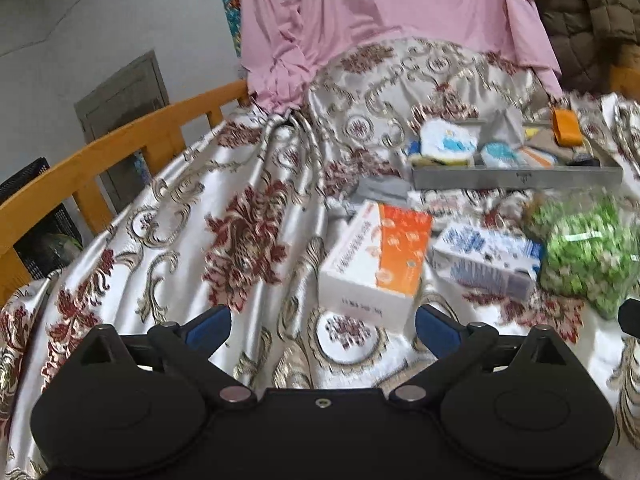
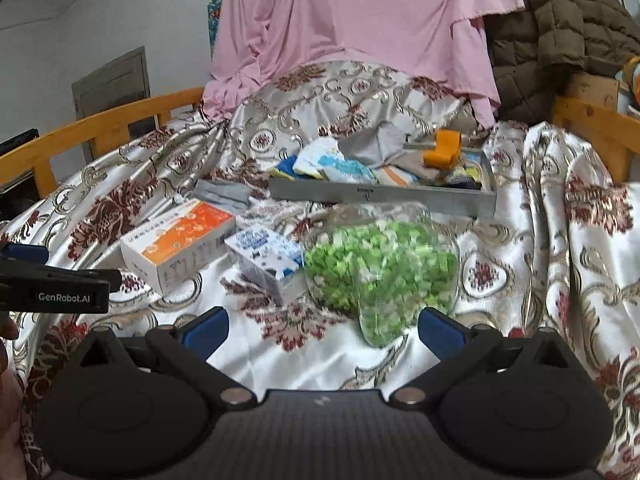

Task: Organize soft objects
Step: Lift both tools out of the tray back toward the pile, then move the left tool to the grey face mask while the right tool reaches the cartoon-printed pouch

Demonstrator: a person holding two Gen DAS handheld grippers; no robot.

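Note:
A grey tray lies on the bed and holds several folded socks and cloths, with an orange cloth on top. A grey folded cloth lies on the bedspread left of the tray. An orange-and-white box, a blue-and-white box and a clear bag of green pieces lie in front of the tray. My left gripper is open and empty, just short of the orange-and-white box. My right gripper is open and empty, just short of the bag.
The bed has a patterned satin spread and a wooden rail on the left. A pink cloth hangs at the back, over a pillow. A brown quilted jacket hangs at the right. The left gripper's body shows in the right wrist view.

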